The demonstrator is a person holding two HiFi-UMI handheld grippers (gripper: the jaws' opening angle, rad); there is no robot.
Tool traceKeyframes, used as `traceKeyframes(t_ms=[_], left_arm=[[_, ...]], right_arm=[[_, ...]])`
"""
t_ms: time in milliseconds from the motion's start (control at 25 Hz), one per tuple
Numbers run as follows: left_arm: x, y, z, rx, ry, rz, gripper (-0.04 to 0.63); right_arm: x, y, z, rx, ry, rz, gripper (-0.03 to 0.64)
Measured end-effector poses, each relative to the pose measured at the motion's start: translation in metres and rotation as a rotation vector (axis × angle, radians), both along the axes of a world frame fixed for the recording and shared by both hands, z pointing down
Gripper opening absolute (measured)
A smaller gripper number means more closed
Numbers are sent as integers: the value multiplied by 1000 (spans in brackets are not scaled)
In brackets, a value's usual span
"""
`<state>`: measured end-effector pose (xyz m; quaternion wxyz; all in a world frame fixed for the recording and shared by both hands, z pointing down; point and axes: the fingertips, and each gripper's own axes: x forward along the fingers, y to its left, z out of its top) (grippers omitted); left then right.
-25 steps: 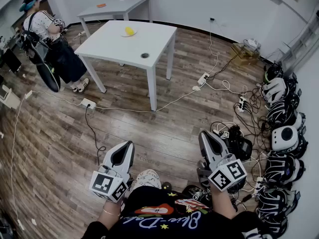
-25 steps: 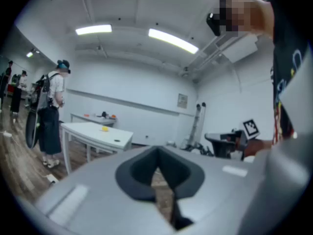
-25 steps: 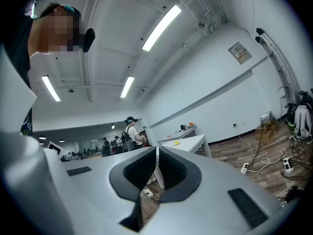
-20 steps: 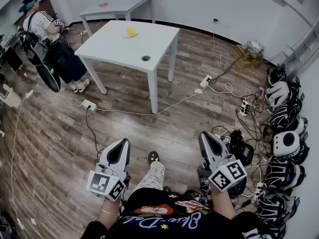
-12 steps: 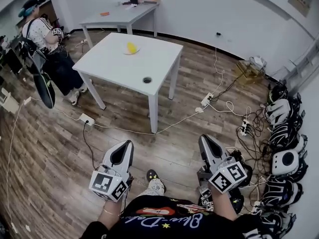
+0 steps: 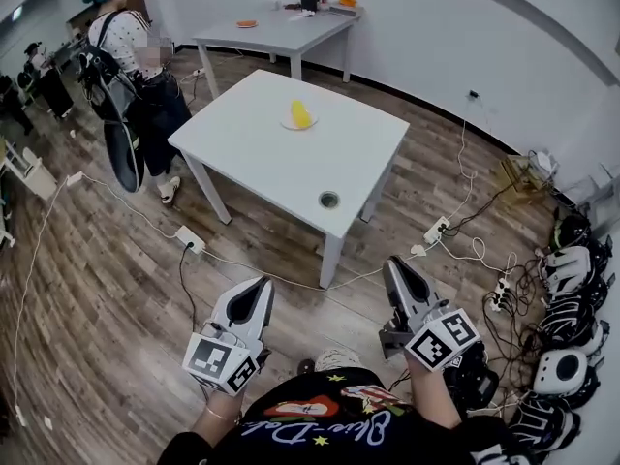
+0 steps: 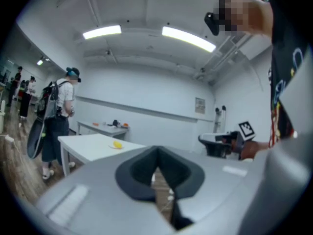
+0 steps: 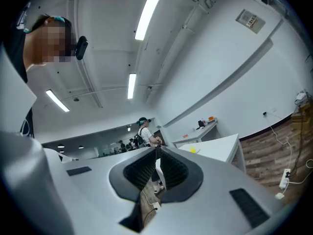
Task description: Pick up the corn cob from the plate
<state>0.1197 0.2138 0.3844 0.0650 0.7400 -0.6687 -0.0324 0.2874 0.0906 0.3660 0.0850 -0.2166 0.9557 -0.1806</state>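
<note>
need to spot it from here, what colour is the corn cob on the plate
Yellow corn cob, clearest in the head view.

Counting two white tabletops, near tabletop [image 6: 252, 148] and far tabletop [image 6: 281, 29]; one plate [image 6: 288, 124]; one corn cob [image 6: 301, 114]; two tools, left tool [image 6: 260, 289] and right tool [image 6: 394, 269]; one grommet hole [image 6: 329, 200]; at least two power strips [image 6: 189, 238] on the floor [image 6: 97, 289]; one person [image 6: 131, 66] nearby, others farther off too small for counting.

White table [image 6: 242, 153] on wood floor [image 6: 97, 289], small plate [image 6: 287, 124] toward its far side
</note>
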Motion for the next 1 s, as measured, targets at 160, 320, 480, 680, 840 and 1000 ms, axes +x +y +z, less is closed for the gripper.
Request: traceKeyframes(t_ms=[160, 320, 480, 680, 840, 1000], left_arm=[[-39, -36, 10, -19, 6, -34, -5], [-91, -87, 19, -38, -6, -57, -5], [-145, -154, 12, -18, -2, -57, -5], [-206, -237, -8, 2, -18, -52, -5], [-239, -284, -9, -4, -24, -17, -5], [-274, -323, 5, -38, -10, 27, -5]], right_arm=[[-41, -53, 27, -75, 36, -6, 17], [-99, -123, 35, -70, 35, -2, 17], [-159, -198, 20, -65, -42, -2, 17], [-226, -268, 8, -43, -28, -17, 17], [-271, -307, 12, 21, 62, -27, 18], [-324, -338, 32, 102, 213, -50, 18]])
